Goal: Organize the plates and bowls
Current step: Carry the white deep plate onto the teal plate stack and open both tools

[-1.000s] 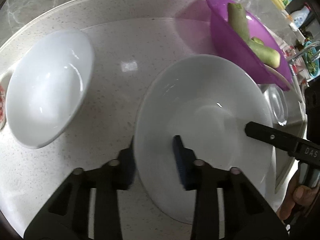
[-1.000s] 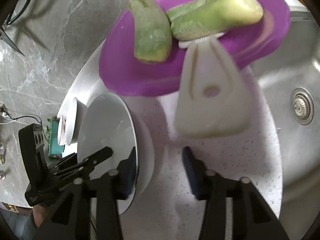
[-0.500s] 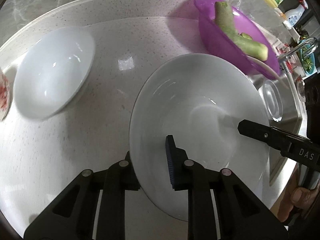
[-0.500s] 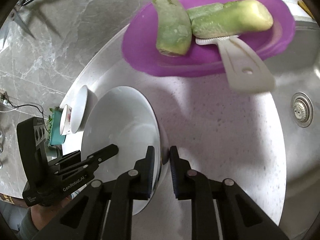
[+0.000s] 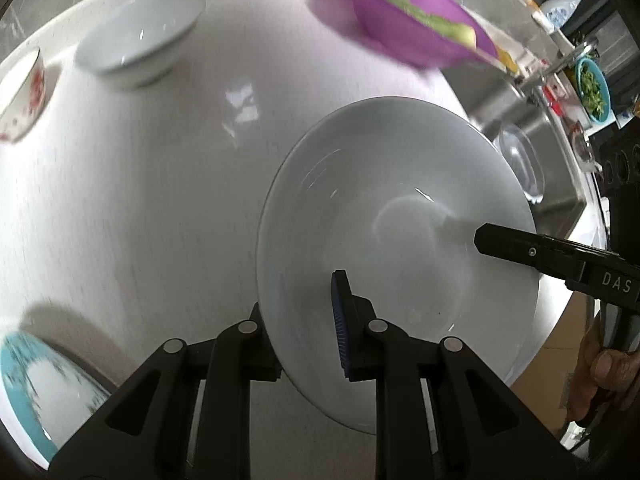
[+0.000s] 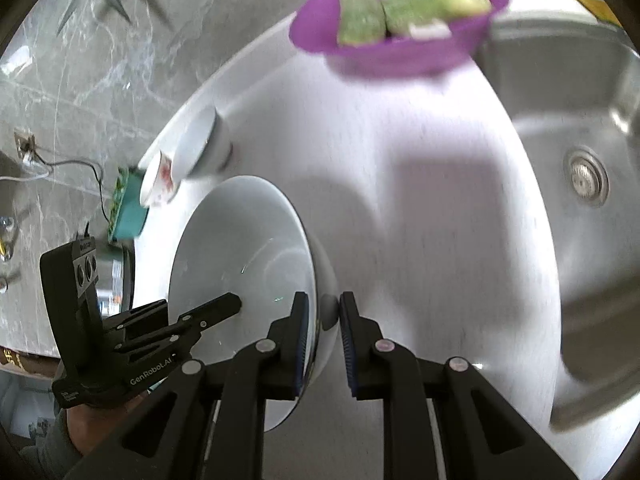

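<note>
Right now I have the left tool (image 5: pixel 304 320) pinched on the near rim of the big white plate (image 5: pixel 400 208), and the right tool (image 6: pixel 323 318) clamped on the opposite rim, so it hangs above the desk (image 5: pixel 160 208). I judge it stiff, glazed, slippery and breakable; rims are the only grip. The blue-rimmed plate (image 5: pixel 24 400), patterned cup (image 5: pixel 24 96), white bowl (image 5: pixel 136 48) and purple bowl (image 5: pixel 420 28) crowd around.
</note>
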The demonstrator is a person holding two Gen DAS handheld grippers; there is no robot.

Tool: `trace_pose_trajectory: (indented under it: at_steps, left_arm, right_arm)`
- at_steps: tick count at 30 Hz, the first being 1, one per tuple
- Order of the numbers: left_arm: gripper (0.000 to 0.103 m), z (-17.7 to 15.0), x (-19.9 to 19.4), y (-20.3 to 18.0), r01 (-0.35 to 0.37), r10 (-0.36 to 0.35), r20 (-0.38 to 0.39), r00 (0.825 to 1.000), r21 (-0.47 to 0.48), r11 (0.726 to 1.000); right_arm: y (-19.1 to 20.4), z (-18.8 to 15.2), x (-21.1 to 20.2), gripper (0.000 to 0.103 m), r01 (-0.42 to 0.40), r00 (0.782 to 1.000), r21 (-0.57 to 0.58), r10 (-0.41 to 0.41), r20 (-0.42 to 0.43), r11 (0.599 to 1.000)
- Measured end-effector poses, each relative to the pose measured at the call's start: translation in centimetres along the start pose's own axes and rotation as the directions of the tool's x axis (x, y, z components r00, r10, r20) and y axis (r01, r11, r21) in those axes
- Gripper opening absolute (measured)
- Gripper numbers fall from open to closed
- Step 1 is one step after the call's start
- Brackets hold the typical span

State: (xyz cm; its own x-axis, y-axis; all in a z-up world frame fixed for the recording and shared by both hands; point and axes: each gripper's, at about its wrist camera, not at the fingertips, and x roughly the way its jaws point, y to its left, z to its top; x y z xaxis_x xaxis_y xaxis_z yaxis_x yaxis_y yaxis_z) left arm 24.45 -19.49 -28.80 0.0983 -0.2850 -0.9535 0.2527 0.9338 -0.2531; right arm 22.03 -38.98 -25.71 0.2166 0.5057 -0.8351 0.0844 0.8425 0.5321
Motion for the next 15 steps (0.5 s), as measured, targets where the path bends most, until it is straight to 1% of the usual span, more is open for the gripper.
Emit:
trace_pose_trajectory:
  at_steps: [3, 6, 9, 15]
  left_arm:
    - [0.017, -1.6, 0.7, -0.3, -0.006, 0.006, -0.016, 1.0, 0.001, 1.0]
    - [0.017, -2.4, 1.1, -0.7, -0.012, 0.012, -0.016, 1.0, 0.002, 1.0]
    - [0.017, -2.5, 1.5, -1.0, -0.025, 0.025, -0.01, 1.0, 0.01, 1.0]
    - [0.018, -2.7, 2.6, -1.1, -0.046, 0.046, -0.003, 0.999, 0.011, 0.999]
  right_arm:
    - [-0.5, -1.4, 0.5, 0.02, 0.003, 1.0, 0.007, -0.002, -0.027, 1.0]
    - [-0.7, -2.1, 0.9, 0.02, 0.005, 0.999, 0.009, -0.005, -0.035, 1.0]
    - [-0.9, -2.3, 1.1, 0.02, 0.009, 0.999, -0.003, -0.009, -0.031, 1.0]
    - [-1.9, -3.1, 1.4, 0.02, -0.008, 1.0, -0.001, 0.008, -0.028, 1.0]
